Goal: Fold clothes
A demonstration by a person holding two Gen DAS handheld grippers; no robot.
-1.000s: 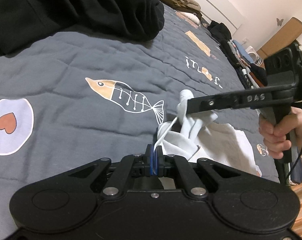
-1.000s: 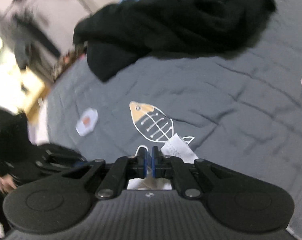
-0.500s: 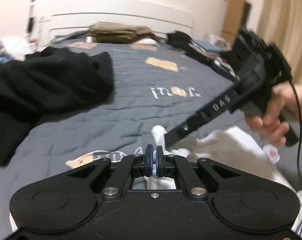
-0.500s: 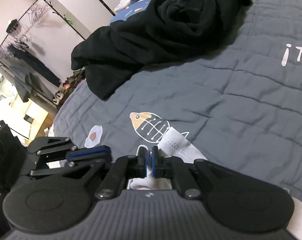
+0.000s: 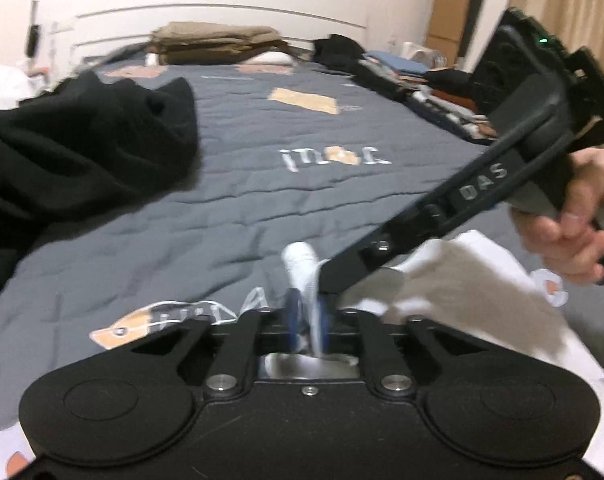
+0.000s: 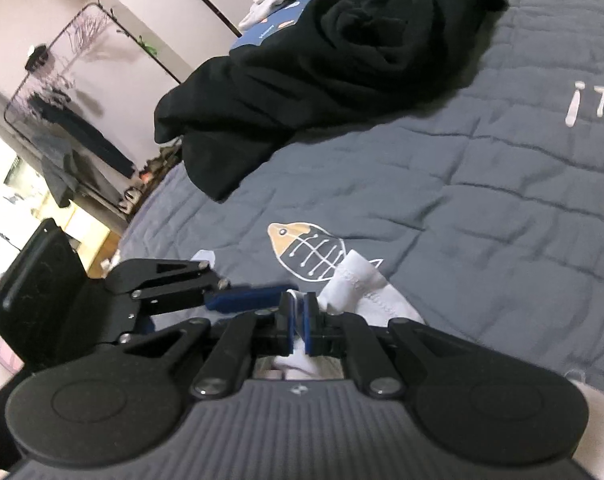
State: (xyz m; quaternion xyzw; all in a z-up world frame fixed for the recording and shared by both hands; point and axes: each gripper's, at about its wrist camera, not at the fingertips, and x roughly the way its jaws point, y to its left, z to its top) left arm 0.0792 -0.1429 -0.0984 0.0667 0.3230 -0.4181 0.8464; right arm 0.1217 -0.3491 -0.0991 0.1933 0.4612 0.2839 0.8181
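Note:
A white garment (image 5: 453, 280) hangs bunched just above the grey quilt (image 5: 262, 200), held at one spot by both grippers. My left gripper (image 5: 306, 312) is shut on a fold of the white cloth. My right gripper (image 6: 298, 320) is shut on the same white garment (image 6: 357, 288), whose hemmed tip pokes out past the blue pads. In the left wrist view the right gripper's fingers (image 5: 381, 252) reach in from the right, with a hand (image 5: 573, 220) on the handle. The left gripper's blue fingers (image 6: 246, 300) touch in from the left in the right wrist view.
A crumpled black garment (image 6: 341, 60) lies on the quilt beyond the fish print (image 6: 305, 250). Folded brown bedding (image 5: 218, 42) sits at the headboard. Stacked clothes (image 5: 433, 92) line the bed's far right edge. A clothes rack (image 6: 74, 92) stands off the bed by the wall.
The left wrist view swung up from the fish print toward the headboard. Both grippers stayed shut on the white garment and came closer together, with the left gripper now at the right gripper's tips.

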